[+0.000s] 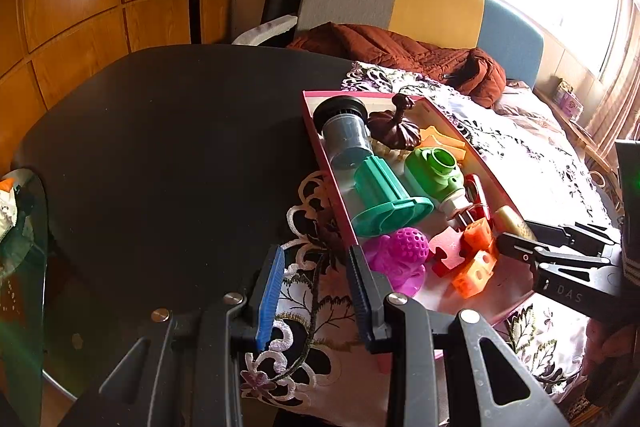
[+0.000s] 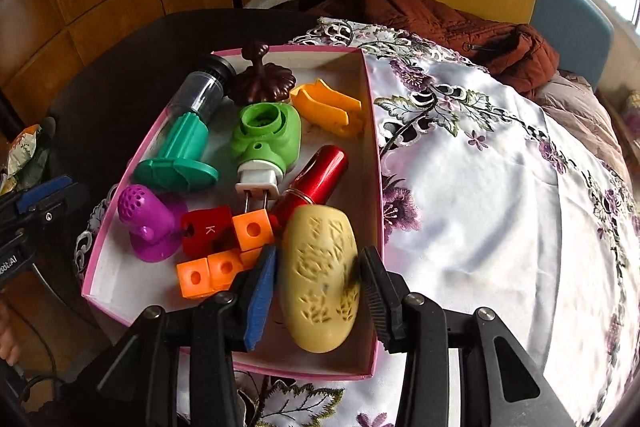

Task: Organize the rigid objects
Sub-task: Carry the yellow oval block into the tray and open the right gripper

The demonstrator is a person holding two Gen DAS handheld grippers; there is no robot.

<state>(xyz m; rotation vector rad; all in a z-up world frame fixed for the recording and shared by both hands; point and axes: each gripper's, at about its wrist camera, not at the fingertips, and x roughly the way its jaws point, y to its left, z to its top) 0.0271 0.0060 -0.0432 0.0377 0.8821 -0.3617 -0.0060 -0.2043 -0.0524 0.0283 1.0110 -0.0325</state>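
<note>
The left gripper (image 1: 316, 291) hovers with fingers spread and nothing between them, straddling the pink box's (image 2: 372, 131) near-left wall, probably to steady it; the right gripper (image 2: 318, 291) pinches the cream carved oval (image 2: 320, 279), held over the box's five o'clock corner, presumably for dropping in; inside, left to right: one purple perforated toy (image 2: 148, 223) at eight o'clock, one teal funnel-shaped piece (image 2: 180, 155), four orange cubes (image 2: 250, 229) counted, one green plug-in device (image 2: 268, 135), one red cylinder (image 2: 320, 175).
</note>
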